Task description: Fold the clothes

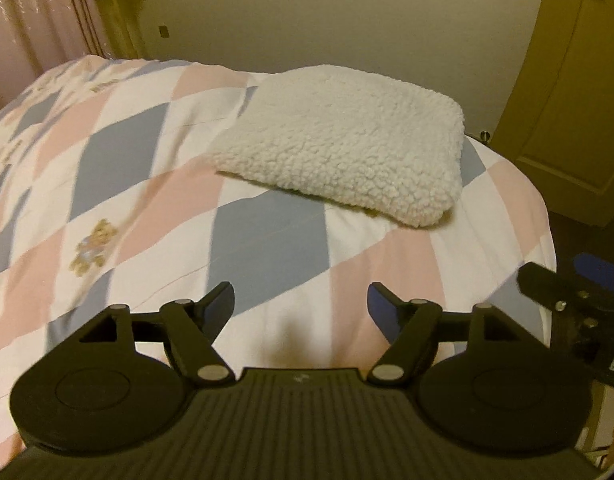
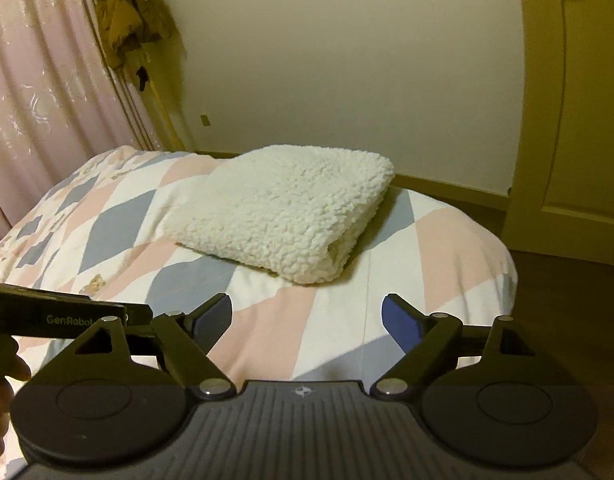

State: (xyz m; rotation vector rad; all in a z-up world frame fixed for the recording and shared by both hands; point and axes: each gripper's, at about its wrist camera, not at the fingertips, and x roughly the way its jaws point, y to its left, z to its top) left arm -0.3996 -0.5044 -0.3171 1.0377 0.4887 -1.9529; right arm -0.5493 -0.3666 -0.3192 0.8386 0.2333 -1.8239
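Note:
A white fleece garment [image 1: 339,144] [image 2: 283,208] lies folded into a thick rectangle near the far right of the bed [image 1: 147,184] [image 2: 115,216], which has a quilt of pink, grey and white diamonds. My left gripper [image 1: 301,304] stands open over the near part of the quilt, well short of the fleece, with nothing between its fingers. My right gripper [image 2: 307,318] is open too, equally short of the fleece and holding nothing. The right gripper's body shows at the right edge of the left wrist view.
A pink curtain [image 2: 31,92] hangs at the left, with a brown jacket [image 2: 127,12] on a stand beside it. A plain wall is behind the bed and a door [image 2: 579,120] is at the right. Dark floor [image 2: 567,300] lies past the bed's right edge.

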